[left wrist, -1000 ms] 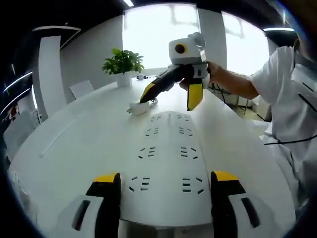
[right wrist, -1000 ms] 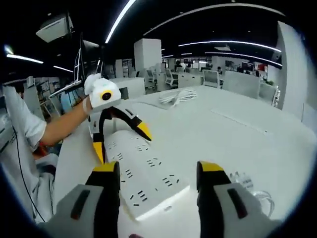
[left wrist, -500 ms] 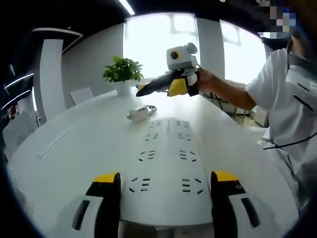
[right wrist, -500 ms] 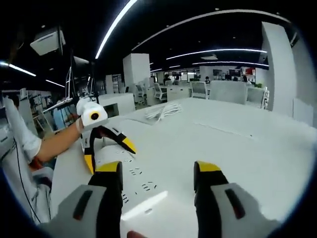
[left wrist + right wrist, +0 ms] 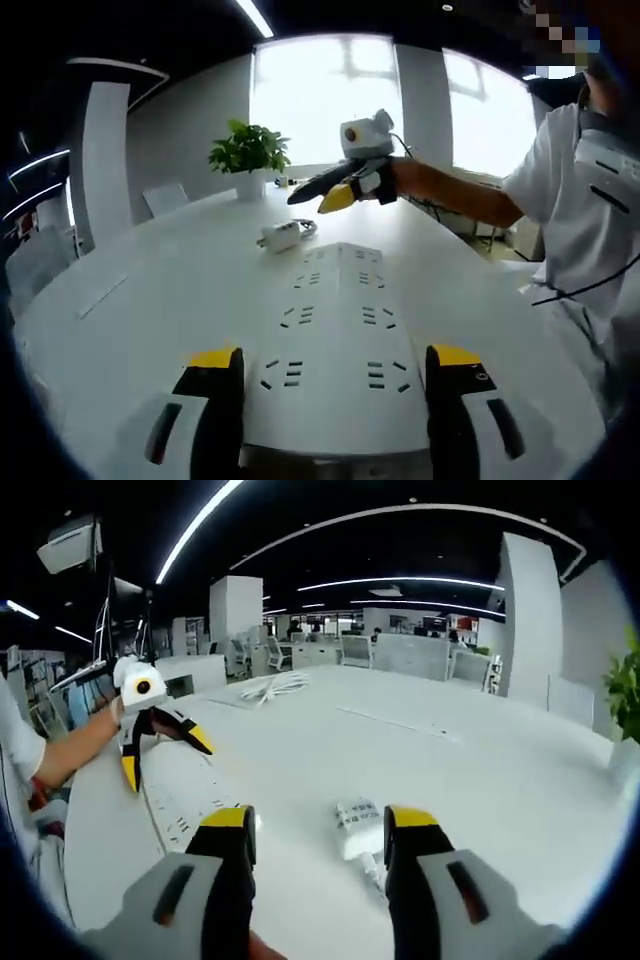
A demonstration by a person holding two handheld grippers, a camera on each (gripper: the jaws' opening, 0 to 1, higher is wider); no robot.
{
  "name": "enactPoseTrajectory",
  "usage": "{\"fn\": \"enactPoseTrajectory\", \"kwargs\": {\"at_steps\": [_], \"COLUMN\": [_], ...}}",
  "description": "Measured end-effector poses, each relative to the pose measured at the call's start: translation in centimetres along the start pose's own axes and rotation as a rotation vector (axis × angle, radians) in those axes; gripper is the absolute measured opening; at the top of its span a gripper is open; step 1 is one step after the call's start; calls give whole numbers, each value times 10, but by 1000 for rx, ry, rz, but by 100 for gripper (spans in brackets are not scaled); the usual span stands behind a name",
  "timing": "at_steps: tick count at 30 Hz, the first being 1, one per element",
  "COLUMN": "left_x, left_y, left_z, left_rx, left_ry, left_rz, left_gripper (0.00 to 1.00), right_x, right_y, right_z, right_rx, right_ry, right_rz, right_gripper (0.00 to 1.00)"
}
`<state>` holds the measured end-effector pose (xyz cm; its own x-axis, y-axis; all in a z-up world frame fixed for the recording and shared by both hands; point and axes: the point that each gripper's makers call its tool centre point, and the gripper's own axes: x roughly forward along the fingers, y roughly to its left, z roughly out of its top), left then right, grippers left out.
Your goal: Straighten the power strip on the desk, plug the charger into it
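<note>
The white power strip [image 5: 335, 330] lies flat on the white desk [image 5: 140, 300], its near end between the open jaws of my left gripper [image 5: 330, 360]. Beyond its far end lies the white charger [image 5: 279, 237] with its coiled cable. My right gripper [image 5: 320, 192] hovers above the desk to the right of the charger, held by a hand. In the right gripper view, the charger [image 5: 356, 825] lies just ahead of my open right gripper [image 5: 318, 825], between its tips. The strip [image 5: 190, 790] lies to the left, with the left gripper [image 5: 160, 740] at its far end.
A potted green plant [image 5: 248, 147] stands at the far side of the desk. A bundle of white cable [image 5: 272, 686] lies further along the desk in the right gripper view. The person's sleeve [image 5: 570, 200] fills the right edge. Office desks and chairs stand behind.
My right gripper has swung away from the strip toward the charger, which now lies between its tips. The left gripper and the strip have stayed put.
</note>
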<state>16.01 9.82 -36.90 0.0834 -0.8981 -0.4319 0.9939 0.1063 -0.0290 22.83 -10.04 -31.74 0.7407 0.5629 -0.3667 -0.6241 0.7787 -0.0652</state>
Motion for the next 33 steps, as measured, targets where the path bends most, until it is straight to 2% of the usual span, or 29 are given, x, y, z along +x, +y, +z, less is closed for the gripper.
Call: {"fn": "enactPoseTrajectory", "kwargs": {"at_steps": [6, 12, 15, 18, 22, 27, 33], "left_x": [-1, -2, -2, -2, -1, -2, -2], "left_y": [0, 0, 0, 0, 1, 1, 1], "left_z": [0, 0, 1, 1, 1, 2, 2], "left_rx": [0, 0, -1, -1, -1, -2, -3], "left_ry": [-2, -12, -20, -21, -26, -39, -49], "left_rz": [1, 1, 0, 0, -1, -6, -7], "left_gripper": [75, 75, 75, 75, 75, 75, 75], "right_x": [10, 31, 38, 47, 49, 46, 48], "right_y": [-13, -25, -21, -14, -16, -15, -17], "right_z": [-2, -23, -29, -32, -35, -30, -32], "right_rx": [28, 19, 18, -32, -8, 25, 45], "right_ry": [-14, 23, 35, 49, 42, 17, 14], "right_rz": [-4, 2, 22, 41, 52, 70, 64], "right_gripper": [50, 50, 48, 48, 43, 43, 40]}}
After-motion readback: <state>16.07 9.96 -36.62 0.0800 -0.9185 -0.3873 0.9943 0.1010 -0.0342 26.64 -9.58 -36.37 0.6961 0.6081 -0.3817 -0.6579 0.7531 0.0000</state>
